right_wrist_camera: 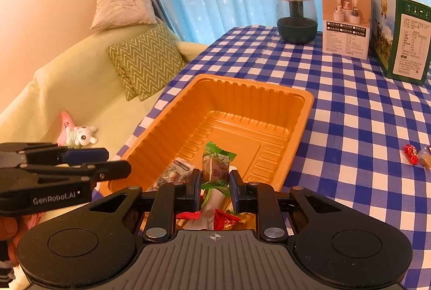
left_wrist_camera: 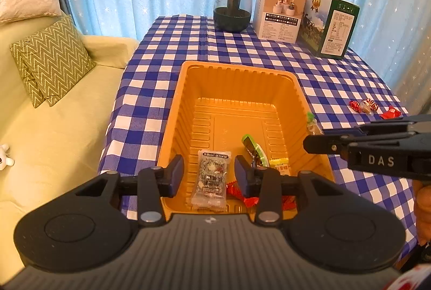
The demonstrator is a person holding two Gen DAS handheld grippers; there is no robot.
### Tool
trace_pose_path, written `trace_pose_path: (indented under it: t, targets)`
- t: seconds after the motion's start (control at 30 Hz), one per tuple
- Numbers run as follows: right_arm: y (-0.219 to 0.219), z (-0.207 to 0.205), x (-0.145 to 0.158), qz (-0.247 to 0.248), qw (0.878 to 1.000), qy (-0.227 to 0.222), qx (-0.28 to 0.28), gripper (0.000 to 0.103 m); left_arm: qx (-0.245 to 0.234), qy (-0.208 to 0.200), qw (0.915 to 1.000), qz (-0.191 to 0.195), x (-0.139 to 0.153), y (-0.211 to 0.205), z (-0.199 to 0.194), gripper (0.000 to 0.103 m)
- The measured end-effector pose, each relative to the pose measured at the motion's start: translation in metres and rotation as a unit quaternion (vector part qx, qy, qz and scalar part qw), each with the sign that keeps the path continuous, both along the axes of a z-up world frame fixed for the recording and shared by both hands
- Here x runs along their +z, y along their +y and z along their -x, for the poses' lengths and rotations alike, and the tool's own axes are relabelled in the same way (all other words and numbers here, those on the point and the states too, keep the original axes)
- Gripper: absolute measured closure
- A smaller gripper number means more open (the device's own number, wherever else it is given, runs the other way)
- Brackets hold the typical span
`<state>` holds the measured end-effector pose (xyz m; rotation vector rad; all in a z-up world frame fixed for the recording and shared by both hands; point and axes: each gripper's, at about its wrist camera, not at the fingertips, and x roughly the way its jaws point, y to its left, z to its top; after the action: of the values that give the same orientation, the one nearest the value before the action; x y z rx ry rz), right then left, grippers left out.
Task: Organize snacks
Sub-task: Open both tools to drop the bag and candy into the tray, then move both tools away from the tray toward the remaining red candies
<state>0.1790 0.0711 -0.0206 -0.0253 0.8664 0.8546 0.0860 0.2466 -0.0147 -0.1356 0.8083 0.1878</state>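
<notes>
Left wrist view: my left gripper (left_wrist_camera: 208,174) hangs open and empty above the near end of the orange tray (left_wrist_camera: 177,112); a silver snack packet (left_wrist_camera: 211,179) lies inside.

Right wrist view: my right gripper (right_wrist_camera: 215,183) clamps a green-wrapped snack (right_wrist_camera: 216,167) over that tray (right_wrist_camera: 299,128).

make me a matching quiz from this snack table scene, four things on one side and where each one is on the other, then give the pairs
Things:
1. silver snack packet
2. red wrapped candies
3. dark glass jar
4. green zigzag cushion

Places:
A. on the sofa
B. inside the orange tray
C. on the checked cloth, right of the tray
D. at the table's far edge, beside the white box

Pairs: 1-B, 2-C, 3-D, 4-A
</notes>
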Motion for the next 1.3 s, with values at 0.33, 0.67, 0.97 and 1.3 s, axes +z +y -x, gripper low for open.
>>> trace_pose_path:
  t: [0.33,0.67,0.97,1.3]
  targets:
    - [-0.014,-0.009,0.007,-0.034,0.999,0.007,-0.024,0.055,0.014,-0.006,0.9999,0.001,0.003,-0.001,0.016,0.066]
    - [-0.077,-0.001,0.006,-0.033,0.994,0.045,-0.099,0.055,0.016,-0.02,0.9996,0.013,0.01,-0.022,0.028,0.062]
    - [-0.116,0.024,0.02,-0.022,0.992,0.027,-0.122,0.055,0.006,-0.024,0.9994,0.023,0.025,-0.053,0.04,0.058]
    - [-0.165,0.042,0.035,-0.029,0.985,0.019,-0.166,0.047,-0.021,-0.027,0.9992,0.02,0.036,-0.094,0.049,0.047]
